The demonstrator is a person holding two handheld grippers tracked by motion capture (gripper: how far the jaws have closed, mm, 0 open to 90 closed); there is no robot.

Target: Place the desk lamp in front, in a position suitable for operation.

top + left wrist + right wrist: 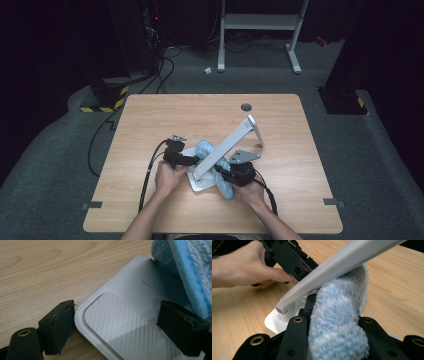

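Note:
A silver stand lies on the wooden table, its flat base plate near me and its long arm slanting up to the far right. A fluffy blue cloth wraps around the arm's lower end. My right gripper is shut on the blue cloth, which bulges between its jaws just under the arm. My left gripper stands open astride a corner of the base plate; one pad rests against the plate's edge, the other hovers over the plate beside the cloth.
A round cable hole sits near the table's far edge. Behind the table stand a white frame and dark equipment with cables on the floor. In the right gripper view, the hand holding the left gripper is close by.

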